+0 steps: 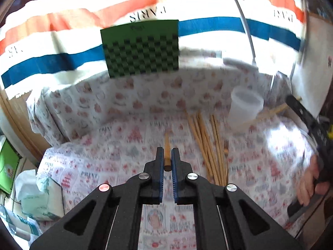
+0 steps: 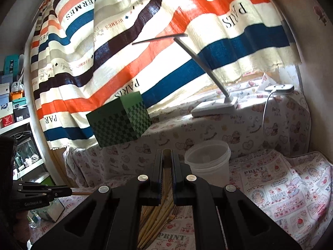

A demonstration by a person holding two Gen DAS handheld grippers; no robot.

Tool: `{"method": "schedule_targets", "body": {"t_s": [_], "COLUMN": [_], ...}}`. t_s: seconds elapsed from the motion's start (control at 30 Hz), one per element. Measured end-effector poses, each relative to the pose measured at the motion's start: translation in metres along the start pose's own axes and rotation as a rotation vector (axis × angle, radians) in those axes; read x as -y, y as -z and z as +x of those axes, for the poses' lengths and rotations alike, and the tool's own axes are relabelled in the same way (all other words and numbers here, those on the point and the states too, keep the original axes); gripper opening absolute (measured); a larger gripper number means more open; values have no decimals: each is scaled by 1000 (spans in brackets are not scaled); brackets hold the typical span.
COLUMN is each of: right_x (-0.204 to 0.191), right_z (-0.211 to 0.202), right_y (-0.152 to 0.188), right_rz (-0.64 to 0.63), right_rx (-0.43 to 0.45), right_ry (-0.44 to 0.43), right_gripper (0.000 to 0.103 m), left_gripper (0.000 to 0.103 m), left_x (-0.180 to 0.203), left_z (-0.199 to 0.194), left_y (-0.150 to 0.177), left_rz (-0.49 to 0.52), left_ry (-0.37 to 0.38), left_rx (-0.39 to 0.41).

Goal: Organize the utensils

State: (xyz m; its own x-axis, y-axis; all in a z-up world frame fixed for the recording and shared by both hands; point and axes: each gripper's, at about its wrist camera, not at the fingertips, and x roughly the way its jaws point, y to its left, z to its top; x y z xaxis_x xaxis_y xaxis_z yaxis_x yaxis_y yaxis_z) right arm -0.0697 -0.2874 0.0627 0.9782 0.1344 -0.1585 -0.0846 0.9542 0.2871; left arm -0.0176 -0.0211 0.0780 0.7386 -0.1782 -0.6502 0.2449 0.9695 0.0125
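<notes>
My left gripper [image 1: 167, 152] is shut on one brown wooden chopstick [image 1: 167, 145], held above the printed cloth. To its right a pile of pale chopsticks [image 1: 205, 143] lies on the cloth with a small fork [image 1: 226, 152] beside it. Behind them stands a white translucent cup [image 1: 245, 106]. My right gripper [image 2: 166, 154] is shut on a pale chopstick [image 2: 166, 173], just left of the cup [image 2: 208, 162] and above the pile [image 2: 154, 218]. The left wrist view shows the right gripper [image 1: 293, 102] at the far right. In the right wrist view, the left gripper [image 2: 69, 191] is low on the left.
A green checkered box [image 1: 141, 48] stands at the back against a striped curtain [image 2: 145, 41]. A white desk lamp [image 2: 214, 106] sits on the raised ledge at the back right. A tissue pack [image 1: 39, 195] lies off the table's left edge. A hand [image 1: 310, 179] holds the right tool.
</notes>
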Motion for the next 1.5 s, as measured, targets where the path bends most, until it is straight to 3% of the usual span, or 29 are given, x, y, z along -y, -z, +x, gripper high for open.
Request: {"method": "schedule_targets", "body": {"t_s": [0.27,0.4,0.63,0.73,0.87,1.0,1.17,1.33,1.5], "right_x": [4,2,-14,-26,-30,-32,-5,17,53], "right_z": [-12,-21,-46,-53,-54,-36,-9,18,37], "right_y": [-8,-16,-56,-78,-100,-95,-84,-70,-65], "right_rz": [10,-15,-38,-94,-128,-245,-138,-85,104], "right_rx": [50,82,184,242,297,319,294,192,93], "right_ry": [15,23,-12,28,71,179,180,195,100], "right_gripper": [8,8,8,8,8,8,8,8,8], "left_gripper": [5,5,5,5,5,5,6,6,6], "left_x": [5,14,30,46,66,80,101,119,133], "left_z": [-9,-10,-21,-29,-40,-48,-55,-48,-40], "left_y": [-40,-58,-81,-90,-101,-116,-129,-132,-141], "left_rz": [-26,-25,-42,-24,17,33,51,62,30], "left_ry": [58,50,159,183,119,145,199,230,255], "left_rx": [138,186,257,274,312,330,345,333,335]}}
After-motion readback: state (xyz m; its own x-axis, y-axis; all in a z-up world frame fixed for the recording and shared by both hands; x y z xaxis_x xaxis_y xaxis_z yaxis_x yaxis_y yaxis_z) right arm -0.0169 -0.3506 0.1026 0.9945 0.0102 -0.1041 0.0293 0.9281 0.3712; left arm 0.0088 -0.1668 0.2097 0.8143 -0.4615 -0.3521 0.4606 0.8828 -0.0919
